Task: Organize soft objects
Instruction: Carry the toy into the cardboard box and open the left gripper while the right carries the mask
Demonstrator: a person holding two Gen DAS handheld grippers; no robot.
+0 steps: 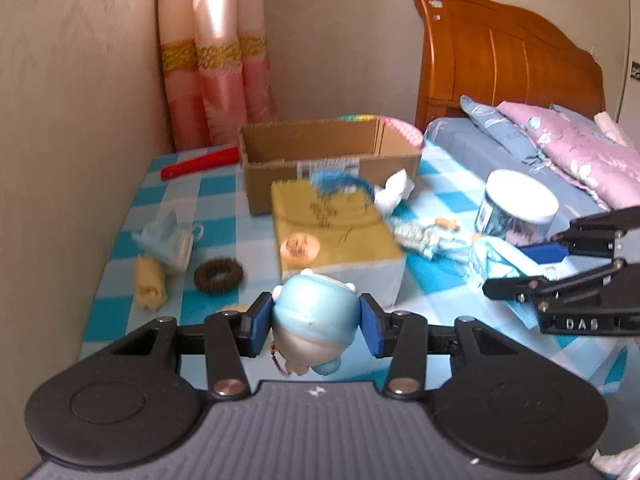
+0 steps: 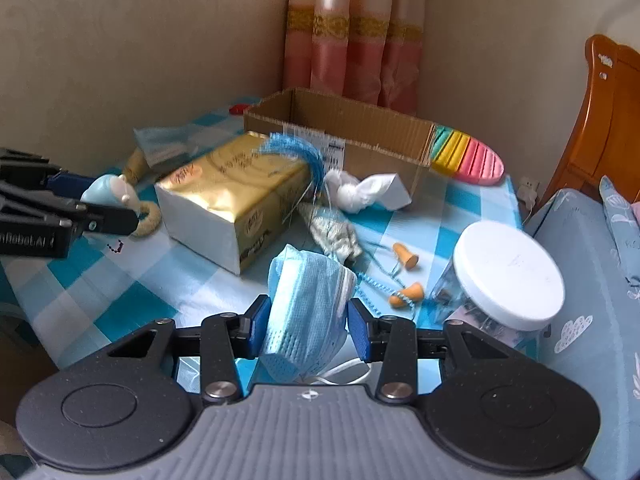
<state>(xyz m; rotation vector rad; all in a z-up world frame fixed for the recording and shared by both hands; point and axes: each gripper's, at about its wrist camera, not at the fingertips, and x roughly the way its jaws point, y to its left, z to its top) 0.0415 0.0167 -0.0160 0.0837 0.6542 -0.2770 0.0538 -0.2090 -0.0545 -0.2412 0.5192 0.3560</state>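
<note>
1. Checked blue-and-white tablecloth [image 1: 160, 196] covered the table, with a bed [image 1: 472, 148] and wooden headboard [image 1: 508, 56] to the right and pink curtains [image 1: 216, 60] in the back corner.
2. Open cardboard box [image 1: 320, 148] sat at the back of the table, a rainbow-striped item [image 2: 468, 156] touching its right end.
3. Gold tissue pack [image 1: 332, 232] lay just in front of the box, blue mesh [image 2: 296, 152] draped over its far edge.
4. White-lidded clear jar [image 2: 508, 276] stood near the table's right edge, beside the bed.
5. Left gripper [image 1: 314, 322] was pinching a light-blue plush toy [image 1: 316, 312] between both blue pads, held above the near edge of the table, in front of the tissue pack.
6. Right gripper [image 2: 306, 326] was pinching a folded blue face mask [image 2: 308, 308], pads pressed to its sides, held over the cloth in front of the jar and tissue pack.
7. Another crumpled face mask [image 1: 168, 236] lay on the left side of the table, a yellow sponge-like roll [image 1: 150, 284] just beside it.
8. White crumpled tissue [image 2: 364, 192] rested near the box's front right corner.
9. Brown hair scrunchie [image 1: 218, 276] lay left of the tissue pack.
10. Red stick-shaped item [image 1: 200, 162] lay left of the box.
11. Orange corded earplugs [image 2: 406, 276] lay between mask and jar.
</note>
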